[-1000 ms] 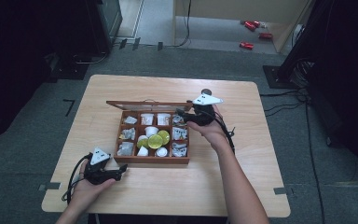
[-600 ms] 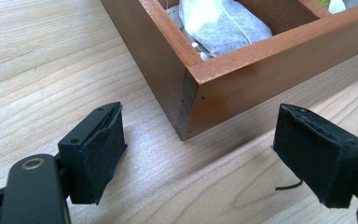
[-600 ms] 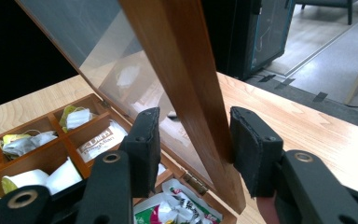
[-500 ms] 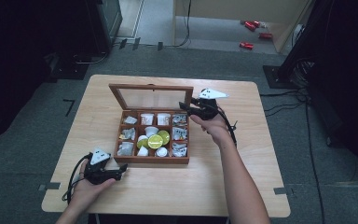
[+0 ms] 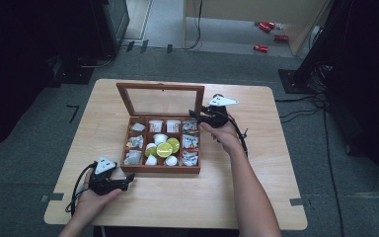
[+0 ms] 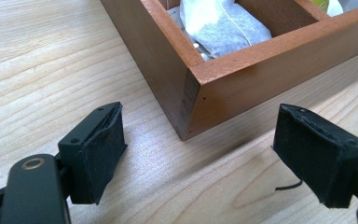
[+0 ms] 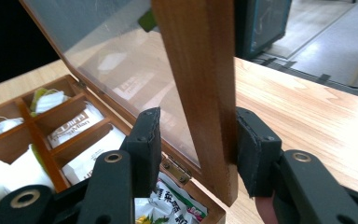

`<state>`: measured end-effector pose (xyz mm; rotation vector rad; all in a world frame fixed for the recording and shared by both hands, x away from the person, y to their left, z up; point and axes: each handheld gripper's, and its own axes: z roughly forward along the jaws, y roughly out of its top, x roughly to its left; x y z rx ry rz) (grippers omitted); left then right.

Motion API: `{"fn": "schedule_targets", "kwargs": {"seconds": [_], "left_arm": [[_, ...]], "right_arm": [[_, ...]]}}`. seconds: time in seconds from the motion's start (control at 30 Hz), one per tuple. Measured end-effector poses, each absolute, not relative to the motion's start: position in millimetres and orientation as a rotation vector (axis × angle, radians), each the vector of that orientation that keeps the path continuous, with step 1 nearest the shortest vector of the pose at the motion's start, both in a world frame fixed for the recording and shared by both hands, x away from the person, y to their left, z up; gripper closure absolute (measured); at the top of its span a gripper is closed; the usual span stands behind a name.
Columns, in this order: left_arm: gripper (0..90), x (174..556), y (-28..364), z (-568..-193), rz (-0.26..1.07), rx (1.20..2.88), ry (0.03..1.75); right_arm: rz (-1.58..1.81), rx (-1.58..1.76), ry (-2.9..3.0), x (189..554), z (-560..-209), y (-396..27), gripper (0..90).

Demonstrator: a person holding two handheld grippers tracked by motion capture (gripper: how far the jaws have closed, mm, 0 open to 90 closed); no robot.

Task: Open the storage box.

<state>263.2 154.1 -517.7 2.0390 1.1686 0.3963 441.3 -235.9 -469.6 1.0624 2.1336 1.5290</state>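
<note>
Tea box open on the bench, right tool at its lid

A wooden box [image 5: 160, 143] with nine compartments sits mid-bench [image 5: 276, 187], holding tea bags and small cups, some with lime-green tops. Its glass-paned lid [image 5: 160, 98] stands raised at the far side. The right tool [image 5: 197, 114] straddles the lid's wooden side frame [image 7: 200, 93]: the outer jaw presses the frame, the inner jaw stands slightly off it beside the glass, so whether it truly clamps I cannot tell. The left tool [image 5: 128, 180] rests in the person's hand near the box's near-left corner [image 6: 191, 93], its jaws spread wide and released, grasping nothing, the corner between and beyond them.
</note>
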Motion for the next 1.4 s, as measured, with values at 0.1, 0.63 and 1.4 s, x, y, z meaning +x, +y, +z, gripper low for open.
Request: {"fn": "schedule_targets", "kwargs": {"seconds": [0.1, 0.63, 1.4], "left_arm": [[17.0, 263.4, 154.6, -517.7, 0.395, 2.042, 1.166], [17.1, 263.3, 154.7, -517.7, 0.394, 2.042, 1.165], [17.1, 262.9, 152.9, -517.8, 0.406, 2.049, 1.165]], "right_arm": [[1.545, 1.061, 2.134, 442.8, -471.0, -237.2, 56.1], [1.572, 1.202, 2.094, 451.0, -477.2, -239.6, 61.7], [1.585, 1.595, 2.048, 466.2, -488.9, -246.4, 67.1]]}}
